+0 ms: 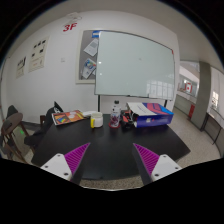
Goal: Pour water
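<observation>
A small bottle [114,118], likely light and slippery, is seen across the dark tabletop [100,150]; the claw [111,161] is held wide open, empty.

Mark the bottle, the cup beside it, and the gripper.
bottle [115,117], gripper view, on its body.
cup [97,120], gripper view, on its side wall.
gripper [112,158], gripper view, midway between its open fingertips, short of the table's things.
</observation>
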